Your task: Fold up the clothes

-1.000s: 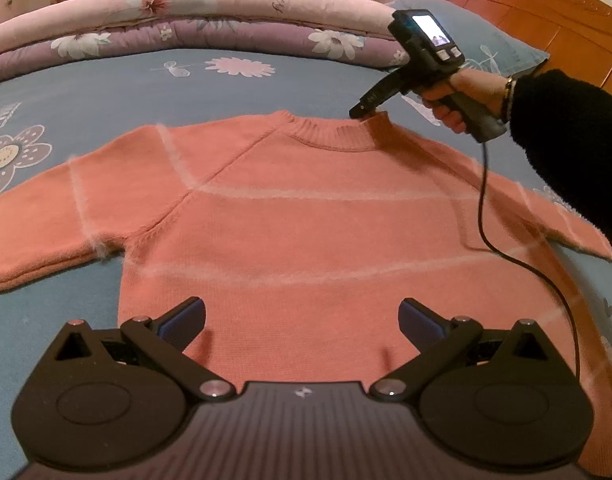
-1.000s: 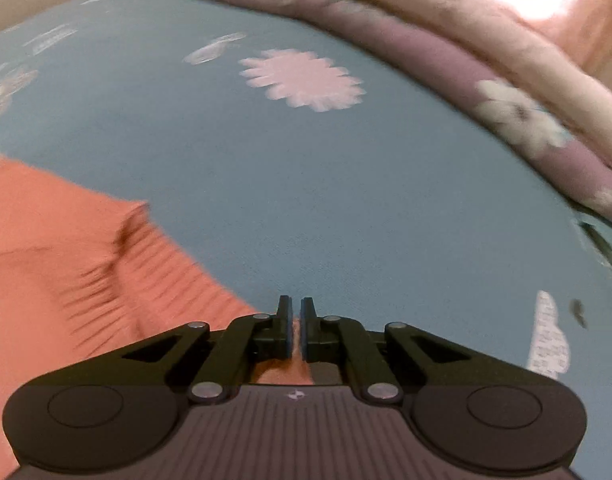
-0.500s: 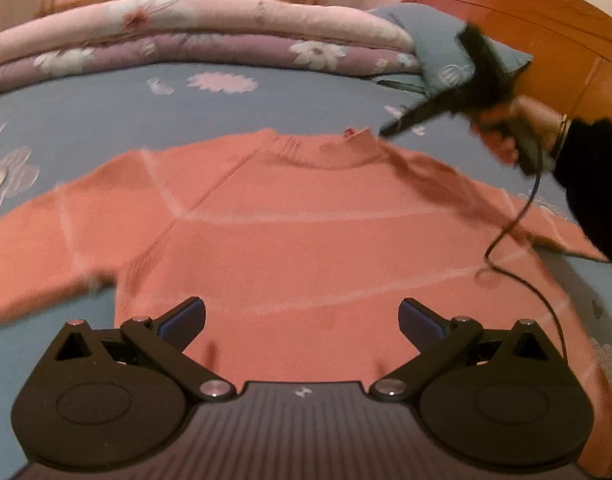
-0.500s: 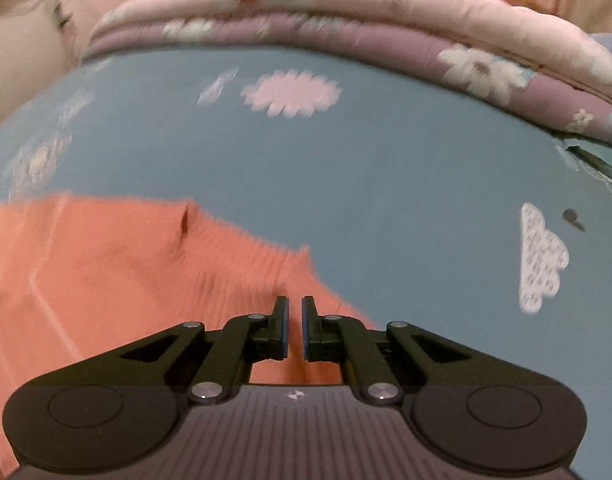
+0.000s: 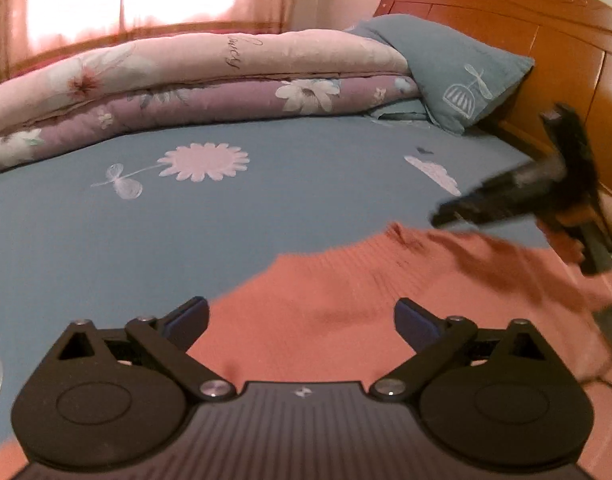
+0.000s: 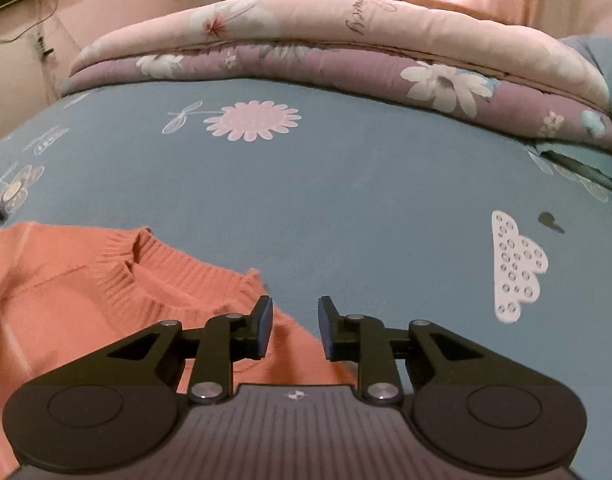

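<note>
Under my left gripper [image 5: 302, 316], fingers spread wide, lies the orange sweater [image 5: 330, 300]. My right gripper [image 6: 295, 326], fingers partly apart, holds nothing beside its ribbed collar [image 6: 174, 276]. Beyond stretches bare blue bedsheet [image 6: 346, 168], bounded by folded quilts [image 6: 326, 40].

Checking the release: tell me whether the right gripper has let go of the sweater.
Yes. The right gripper has opened and left the sweater collar, drawing back from the bedsheet's pink flower.

A salmon-orange ribbed-collar sweater [image 6: 66, 288] lies on a blue-grey bedsheet [image 6: 346, 184] printed with pale pink daisies and white clouds, beside pink-and-mauve floral quilts [image 5: 210, 76], a teal pillow [image 5: 454, 68], and an orange-brown wooden headboard [image 5: 546, 20].
</note>
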Tool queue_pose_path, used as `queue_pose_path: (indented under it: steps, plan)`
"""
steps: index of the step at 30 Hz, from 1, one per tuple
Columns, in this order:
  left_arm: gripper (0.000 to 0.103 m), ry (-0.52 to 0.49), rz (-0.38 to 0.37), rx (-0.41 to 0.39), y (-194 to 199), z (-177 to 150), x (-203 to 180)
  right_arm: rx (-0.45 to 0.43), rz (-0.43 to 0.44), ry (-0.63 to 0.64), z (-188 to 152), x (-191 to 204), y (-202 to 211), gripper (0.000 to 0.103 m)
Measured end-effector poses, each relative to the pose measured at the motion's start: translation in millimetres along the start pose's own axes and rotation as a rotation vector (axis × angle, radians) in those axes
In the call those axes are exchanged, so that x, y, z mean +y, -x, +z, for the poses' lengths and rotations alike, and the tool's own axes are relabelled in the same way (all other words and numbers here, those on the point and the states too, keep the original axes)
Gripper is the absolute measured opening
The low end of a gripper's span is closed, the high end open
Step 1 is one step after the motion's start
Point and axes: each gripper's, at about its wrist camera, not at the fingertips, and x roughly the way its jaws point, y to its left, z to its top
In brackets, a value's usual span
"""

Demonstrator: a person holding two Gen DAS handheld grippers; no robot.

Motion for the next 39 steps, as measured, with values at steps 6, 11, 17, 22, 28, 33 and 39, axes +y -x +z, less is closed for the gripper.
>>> queue_pose_path:
  steps: [6,11,17,22,28,33,39]
  plan:
    - [0.075,-0.141,-0.005,0.147,-62,26,22,0.044,0.136,0.042,6,-9,-22,0.049]
    - [0.076,-0.196,-0.055,0.3,-93,19,29,0.064,0.158,0.093,-1,-7,-37,0.049]
    - [0.019,-0.185,-0.05,0.305,-92,16,16,-0.003,0.152,0.107,-14,7,-30,0.019]
    - [0.002,-0.175,0.134,0.259,-89,16,6,-0.043,0.071,0.027,-13,3,-27,0.009]
    - [0.016,-0.061,0.208,0.205,-90,15,19,-0.043,0.026,-0.047,-14,-2,-30,0.016]
    - [0.029,-0.044,0.182,0.12,-61,25,19,-0.08,0.079,-0.089,-9,1,1,0.02]
    - [0.042,0.03,-0.052,0.185,-75,13,8,0.011,0.104,-0.014,-17,19,-11,0.018]
